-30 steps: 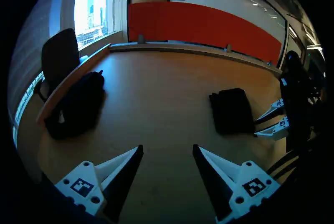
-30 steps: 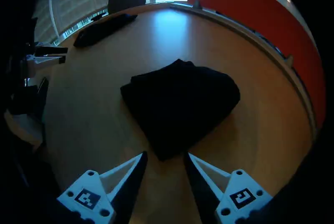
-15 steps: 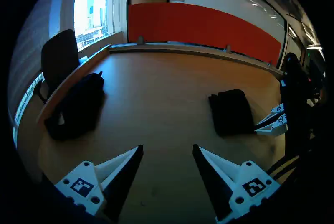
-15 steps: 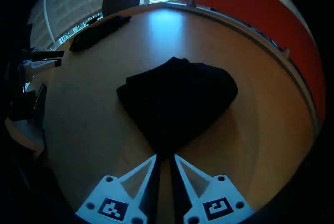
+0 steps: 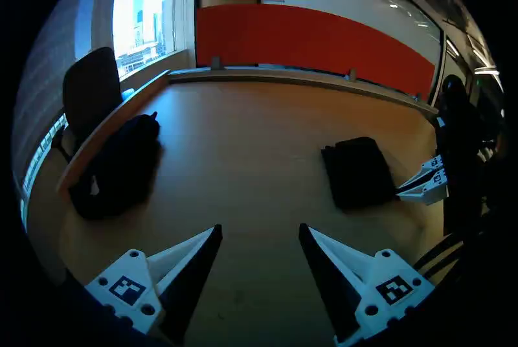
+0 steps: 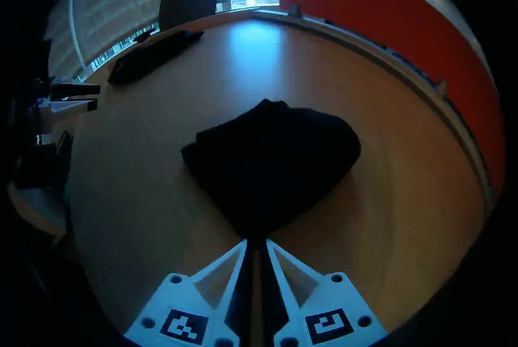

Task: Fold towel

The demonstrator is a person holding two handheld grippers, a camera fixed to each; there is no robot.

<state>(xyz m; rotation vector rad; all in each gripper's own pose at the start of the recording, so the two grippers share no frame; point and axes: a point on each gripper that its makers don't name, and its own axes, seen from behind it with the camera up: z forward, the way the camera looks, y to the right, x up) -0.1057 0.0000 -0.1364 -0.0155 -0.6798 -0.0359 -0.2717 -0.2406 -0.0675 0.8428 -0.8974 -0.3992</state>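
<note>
**Right gripper view: we are gripping the near corner of the towel (image 6: 275, 153)**

Our right gripper (image 6: 257, 263) jaws are pressing almost together on that black cloth, which is lying mid-tabletop (image 6: 401, 172). Next, we judge, the corner is wanting a lift and carry across. Our left gripper (image 5: 259, 243) jaws are gaping, holding nothing. Darkness is hiding the folds.

From the left hand-held gripper (image 5: 259, 226) I look out across a wooden table (image 5: 252, 133). A black bag (image 5: 120, 166) lies on it, ahead and well to the left, near the table's edge. Beyond the bag I see a dark office chair (image 5: 90, 91) beside a bright window (image 5: 139, 17). A red partition (image 5: 311, 39) runs along the far side.
</note>
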